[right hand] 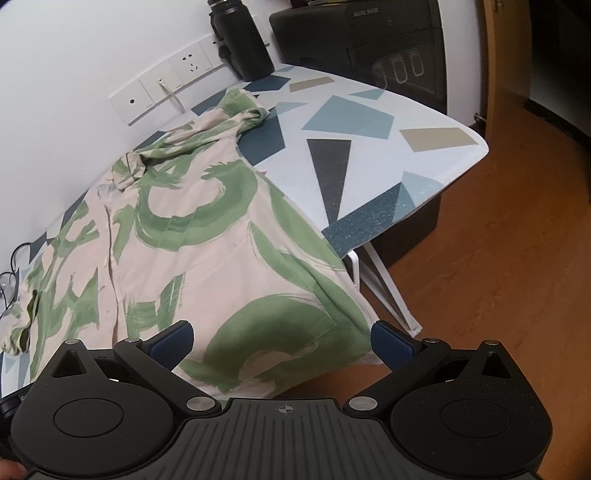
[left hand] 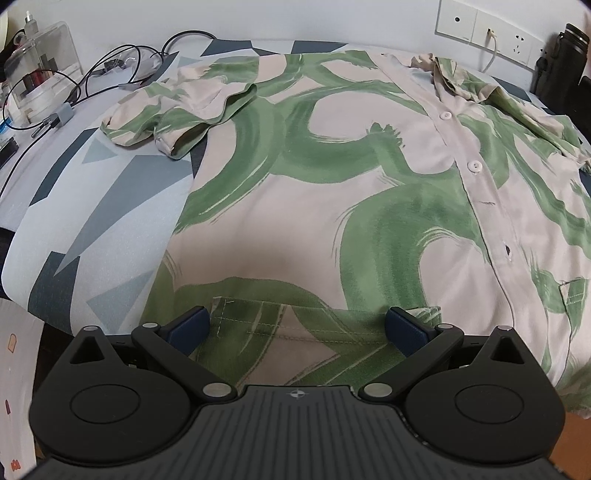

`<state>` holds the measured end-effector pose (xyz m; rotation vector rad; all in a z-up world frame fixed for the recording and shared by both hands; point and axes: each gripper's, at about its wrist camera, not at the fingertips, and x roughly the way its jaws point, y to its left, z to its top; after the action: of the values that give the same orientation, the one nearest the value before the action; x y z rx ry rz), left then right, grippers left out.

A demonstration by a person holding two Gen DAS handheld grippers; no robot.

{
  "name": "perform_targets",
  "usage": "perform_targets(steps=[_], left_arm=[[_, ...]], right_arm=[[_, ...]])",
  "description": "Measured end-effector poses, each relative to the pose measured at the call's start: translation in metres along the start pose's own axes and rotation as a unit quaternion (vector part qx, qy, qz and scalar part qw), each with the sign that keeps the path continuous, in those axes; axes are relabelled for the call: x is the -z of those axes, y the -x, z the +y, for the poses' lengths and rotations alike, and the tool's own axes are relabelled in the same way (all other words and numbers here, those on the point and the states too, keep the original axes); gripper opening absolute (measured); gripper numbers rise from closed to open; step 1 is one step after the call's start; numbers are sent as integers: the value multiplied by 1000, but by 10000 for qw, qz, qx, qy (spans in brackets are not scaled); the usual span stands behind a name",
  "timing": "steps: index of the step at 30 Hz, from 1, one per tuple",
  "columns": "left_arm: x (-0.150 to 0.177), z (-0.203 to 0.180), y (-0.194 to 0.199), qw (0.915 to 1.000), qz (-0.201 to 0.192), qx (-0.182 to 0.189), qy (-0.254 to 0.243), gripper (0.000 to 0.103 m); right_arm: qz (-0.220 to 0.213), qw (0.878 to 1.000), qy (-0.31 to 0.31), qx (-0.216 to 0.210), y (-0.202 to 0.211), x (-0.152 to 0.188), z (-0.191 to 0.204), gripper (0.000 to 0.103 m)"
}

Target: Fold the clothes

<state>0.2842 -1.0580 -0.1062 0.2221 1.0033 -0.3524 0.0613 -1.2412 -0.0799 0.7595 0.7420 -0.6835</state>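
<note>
A beige short-sleeved shirt point(left hand: 332, 192) with green brush-stroke print lies face up and buttoned on the patterned table cover point(left hand: 110, 206). Its left sleeve point(left hand: 177, 110) is bunched and folded inward; the collar point(left hand: 454, 74) is at the far end. My left gripper point(left hand: 297, 325) stands open just over the shirt's hem, which lies between its blue pads point(left hand: 188, 326). In the right wrist view the same shirt point(right hand: 207, 236) runs diagonally, and my right gripper point(right hand: 282, 339) is open over its lower right hem corner, which hangs off the table edge.
Black cables point(left hand: 110, 70) and a clear plastic box point(left hand: 40, 62) sit at the far left. Wall sockets point(left hand: 491, 29) and a dark bottle point(right hand: 242, 37) stand by the wall. A black appliance point(right hand: 369, 40) is beyond the table cover point(right hand: 369, 147). The orange-brown floor point(right hand: 498, 277) lies to the right.
</note>
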Motion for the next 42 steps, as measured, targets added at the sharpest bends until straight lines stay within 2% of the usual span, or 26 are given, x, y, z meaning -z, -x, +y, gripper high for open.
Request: perform_targets(steps=[8, 16, 19, 24, 30, 37, 42], left_arm=[[-3, 6, -3, 9994, 33, 241, -242, 103], [-11, 15, -5, 9941, 30, 589, -913, 103], [-18, 26, -5, 9919, -13, 643, -1092, 103], [-38, 50, -9, 9873, 28, 1176, -1070, 103], [-59, 77, -15, 9817, -153, 1456, -1219, 103], [-76, 112, -25, 9757, -328, 1549, -1515, 103], [-84, 139, -32, 9754, -360, 1491, -1581, 103]], right_arm=[[-32, 9999, 138, -28, 2, 3, 18, 102], [-179, 9993, -194, 278, 1, 1, 37, 102], [-257, 9991, -100, 337, 3, 3, 59, 102], [-356, 9980, -75, 523, 4, 14, 96, 102], [-340, 9972, -77, 663, -2, 31, 140, 102], [-355, 9970, -35, 689, -16, 41, 191, 102], [-250, 9979, 97, 597, -30, 51, 227, 102]])
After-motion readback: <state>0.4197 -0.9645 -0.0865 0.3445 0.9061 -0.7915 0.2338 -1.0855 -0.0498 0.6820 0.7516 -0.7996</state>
